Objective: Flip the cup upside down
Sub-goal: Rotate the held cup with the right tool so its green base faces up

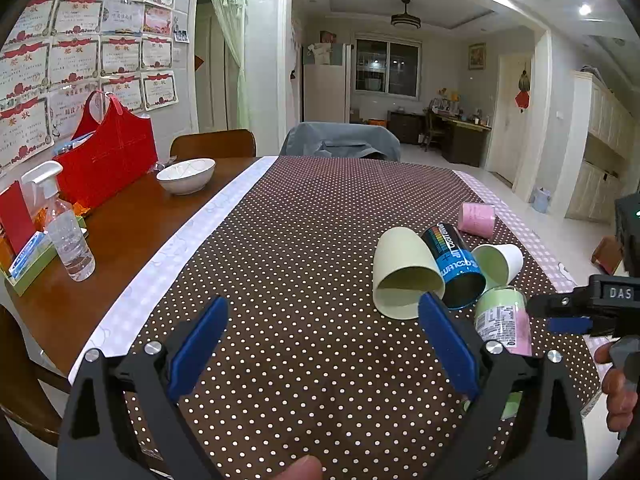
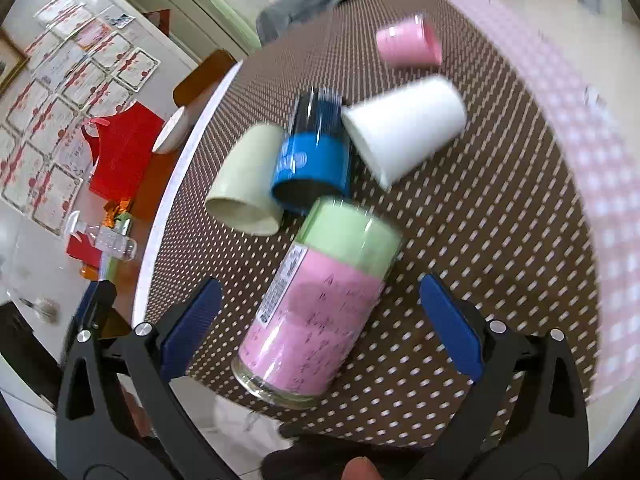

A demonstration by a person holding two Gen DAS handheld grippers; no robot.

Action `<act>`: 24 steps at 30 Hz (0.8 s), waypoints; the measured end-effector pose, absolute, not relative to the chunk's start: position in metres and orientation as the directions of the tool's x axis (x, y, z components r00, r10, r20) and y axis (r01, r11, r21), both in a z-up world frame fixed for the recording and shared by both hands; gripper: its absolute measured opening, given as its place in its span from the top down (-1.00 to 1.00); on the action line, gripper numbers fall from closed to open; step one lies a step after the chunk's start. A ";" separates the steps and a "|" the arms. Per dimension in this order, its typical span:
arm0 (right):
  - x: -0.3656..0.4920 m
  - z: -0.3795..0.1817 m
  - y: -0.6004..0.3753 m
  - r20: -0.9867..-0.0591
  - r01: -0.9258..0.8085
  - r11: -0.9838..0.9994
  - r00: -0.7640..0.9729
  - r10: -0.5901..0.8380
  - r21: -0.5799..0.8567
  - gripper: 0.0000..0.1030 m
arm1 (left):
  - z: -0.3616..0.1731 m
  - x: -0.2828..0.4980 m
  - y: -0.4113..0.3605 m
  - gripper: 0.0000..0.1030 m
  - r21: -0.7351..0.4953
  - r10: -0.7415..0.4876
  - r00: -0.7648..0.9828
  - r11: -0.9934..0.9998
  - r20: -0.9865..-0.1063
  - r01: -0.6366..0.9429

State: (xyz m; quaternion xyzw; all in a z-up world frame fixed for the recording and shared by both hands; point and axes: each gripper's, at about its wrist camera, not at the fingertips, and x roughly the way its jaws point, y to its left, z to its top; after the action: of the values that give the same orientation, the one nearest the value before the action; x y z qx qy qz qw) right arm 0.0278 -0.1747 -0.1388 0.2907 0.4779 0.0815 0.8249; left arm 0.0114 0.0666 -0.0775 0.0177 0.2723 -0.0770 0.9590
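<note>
Five cups lie on their sides in front of you. Between your right fingers (image 2: pixel 192 320), touching neither, lies a glass cup (image 2: pixel 316 300) wrapped in a pink and green label, its clear rim facing you. Just beyond it, ahead of the fingertips, a blue and black cup (image 2: pixel 312 156) lies with its dark mouth toward you. A cream cup (image 2: pixel 250 178) lies against its left side and a white cup (image 2: pixel 404 132) against its right. Farther ahead sits a small pink cup (image 2: pixel 408 44), apart from the cluster.

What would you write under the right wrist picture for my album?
Open right gripper above a pink-and-green cup lying among four more tipped cups.
</note>
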 end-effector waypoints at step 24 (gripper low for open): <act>0.061 -0.170 -0.173 -0.769 0.220 0.770 0.425 0.477 0.599 -0.41 | -0.085 0.012 0.072 -0.83 0.005 -0.134 0.832 0.987 -0.538 0.162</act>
State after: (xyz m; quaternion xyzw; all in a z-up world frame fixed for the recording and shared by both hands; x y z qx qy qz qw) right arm 0.0614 -0.1726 -0.1704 0.3289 0.5298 0.0828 0.7774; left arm 0.0117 0.0722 -0.0845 0.0250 0.2793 -0.0773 0.9568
